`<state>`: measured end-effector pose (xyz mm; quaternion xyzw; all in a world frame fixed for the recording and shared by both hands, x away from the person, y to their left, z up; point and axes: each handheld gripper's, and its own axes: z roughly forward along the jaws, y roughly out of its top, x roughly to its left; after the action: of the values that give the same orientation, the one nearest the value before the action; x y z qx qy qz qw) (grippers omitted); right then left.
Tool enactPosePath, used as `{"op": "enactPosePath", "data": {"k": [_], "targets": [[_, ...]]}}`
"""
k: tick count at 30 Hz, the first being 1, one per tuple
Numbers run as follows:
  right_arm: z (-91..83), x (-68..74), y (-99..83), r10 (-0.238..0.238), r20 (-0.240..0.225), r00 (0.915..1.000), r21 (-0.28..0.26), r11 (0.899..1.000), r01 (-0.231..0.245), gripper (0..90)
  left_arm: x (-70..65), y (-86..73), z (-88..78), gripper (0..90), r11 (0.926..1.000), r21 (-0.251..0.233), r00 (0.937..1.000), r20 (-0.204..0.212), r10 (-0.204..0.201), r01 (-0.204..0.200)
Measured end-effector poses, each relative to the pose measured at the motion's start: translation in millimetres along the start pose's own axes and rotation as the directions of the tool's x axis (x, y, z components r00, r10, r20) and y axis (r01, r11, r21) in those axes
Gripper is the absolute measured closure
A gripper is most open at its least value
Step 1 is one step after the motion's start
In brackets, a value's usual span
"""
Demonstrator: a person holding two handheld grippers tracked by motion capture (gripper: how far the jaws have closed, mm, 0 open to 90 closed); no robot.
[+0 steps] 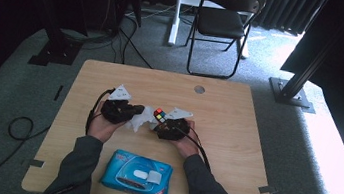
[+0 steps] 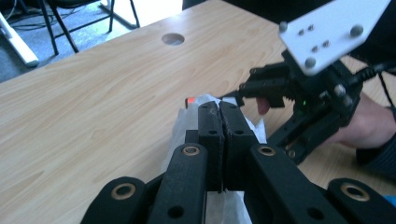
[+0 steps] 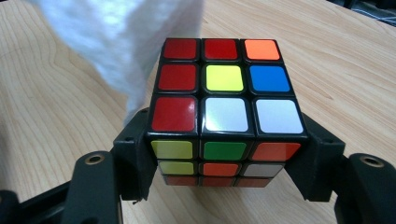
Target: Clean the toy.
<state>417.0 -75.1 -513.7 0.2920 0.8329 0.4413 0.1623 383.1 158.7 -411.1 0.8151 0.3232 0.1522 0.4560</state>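
A scrambled colour cube point(image 3: 224, 79) sits clamped between the two jaws of my right gripper point(image 3: 224, 161), its top face showing red, yellow, blue, white and orange squares. The cube point(image 1: 160, 114) and the right gripper point(image 1: 163, 121) are at the middle of the table. A white wipe point(image 3: 116, 42) hangs against the cube's far left side. My left gripper point(image 2: 219, 123) is shut on that wipe point(image 2: 184, 128), which bunches out under and behind its jaws. In the high view the left gripper point(image 1: 135, 109) points right, with the wipe point(image 1: 143, 119) between both grippers.
A blue pack of wet wipes point(image 1: 137, 174) lies near the front edge of the wooden table point(image 1: 238, 116), between the person's forearms. A cable hole point(image 1: 199, 89) sits at the table's far side. A black folding chair point(image 1: 223, 18) stands on the carpet beyond.
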Motion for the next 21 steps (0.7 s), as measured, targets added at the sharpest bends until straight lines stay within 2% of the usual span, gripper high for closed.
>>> {"op": "enactPosePath", "data": {"k": [5, 8, 9, 12, 17, 21], "targets": [[-0.5, 0.5, 0.3, 0.002, -0.009, 1.0, -0.003, 1.0, -0.002, 34.2, 1.1, 5.4, 7.1, 88.5, 1.0, -0.002, 1.0, 0.006, -0.003, 0.003], [-0.4, 1.5, -0.6, 0.009, -0.019, 0.9998, -0.005, 1.0, -0.009, 34.2, 0.8, 8.1, 17.7, 88.5, 1.0, 0.002, 0.9999, 0.011, -0.009, 0.009], [-0.4, 1.7, -0.7, 0.009, -0.02, 0.9998, -0.005, 1.0, -0.009, 34.2, -0.2, 8.2, 23.4, 88.5, 0.9998, 0.021, 1.0, 0.005, 0.002, -0.002], [-0.6, 2.2, -0.7, 0.01, -0.027, 0.9996, -0.009, 1.0, -0.01, 34.2, -1.4, 7.1, 31.3, 88.4, 0.9993, 0.037, 1.0, -0.001, 0.002, -0.002], [-2.7, 3.4, 0.5, 0.014, -0.045, 0.9989, -0.028, 1.0, -0.015, 34.2, -3.3, 1.1, 52.9, 87.8, 0.9932, 0.115, 0.9996, -0.017, 0.023, -0.021], [-4.0, 5.0, 1.9, 0.006, -0.051, 0.9987, -0.034, 0.999, -0.007, 34.3, -6.8, -3.3, 62.1, 82.1, 0.9898, 0.139, 0.9989, -0.029, 0.037, -0.033]]}}
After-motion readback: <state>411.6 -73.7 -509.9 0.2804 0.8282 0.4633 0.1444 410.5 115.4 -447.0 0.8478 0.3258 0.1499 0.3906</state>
